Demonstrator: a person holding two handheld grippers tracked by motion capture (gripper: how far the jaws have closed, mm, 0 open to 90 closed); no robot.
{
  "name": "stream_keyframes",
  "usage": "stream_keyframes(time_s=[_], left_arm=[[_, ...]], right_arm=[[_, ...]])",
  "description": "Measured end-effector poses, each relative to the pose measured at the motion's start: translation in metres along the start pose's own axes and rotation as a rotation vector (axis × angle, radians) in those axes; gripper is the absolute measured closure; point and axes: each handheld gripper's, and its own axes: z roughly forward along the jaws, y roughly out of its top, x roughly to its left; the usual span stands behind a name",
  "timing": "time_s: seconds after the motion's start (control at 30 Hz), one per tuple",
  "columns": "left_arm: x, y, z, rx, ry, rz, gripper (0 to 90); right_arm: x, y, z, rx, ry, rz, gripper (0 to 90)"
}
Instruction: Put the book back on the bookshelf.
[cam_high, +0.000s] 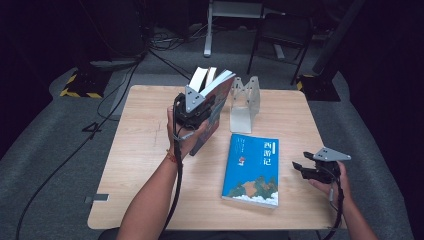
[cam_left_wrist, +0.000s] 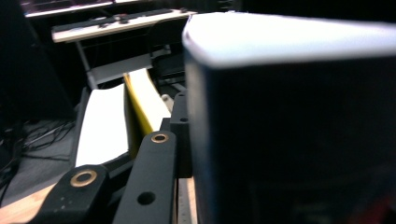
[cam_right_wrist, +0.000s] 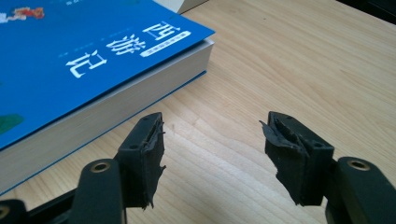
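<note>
Books in grip: stack of books (cam_high: 212, 95) raised off the table, tilted, page edges up, at the far middle of the table, just left of the bookend.
Left gripper: left gripper (cam_high: 197, 107) has its jaws clamped on the stack; in the left gripper view a dark cover (cam_left_wrist: 289, 140) sits tight against the jaw, with white pages and a yellow cover farther off.
Left hand: left hand (cam_high: 182, 137) holds the gripper from below, forearm reaching in from the bottom edge.
Bookend: grey metal bookend (cam_high: 245, 102) stands upright on the table, beside the stack; whether they touch, cannot tell.
Blue book: blue book (cam_high: 252, 170) lies flat, cover up, near the front middle, well apart from the stack.
Right gripper: right gripper (cam_right_wrist: 212, 140) hovers low by the blue book's right side, jaws apart with bare wood between them, pads worn and ragged.
Table: wooden table (cam_high: 145, 150) bears it all.
</note>
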Motion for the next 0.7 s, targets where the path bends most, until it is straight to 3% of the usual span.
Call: stream_keyframes(time_s=[0.17, 0.47, 0.7], left_arm=[[0.001, 0.002, 0.006, 0.014, 0.056, -0.004, 73.2], [0.001, 0.005, 0.018, 0.021, 0.086, -0.035, 73.2], [-0.011, 0.004, 0.042, 0.023, 0.087, -0.061, 73.2]], right_arm=[[0.005, -0.001, 0.006, 0.02, 0.011, -0.021, 37.4], [0.008, -0.001, 0.009, 0.024, 0.026, -0.026, 37.3], [0.011, -0.001, 0.011, 0.032, 0.027, -0.038, 37.4]])
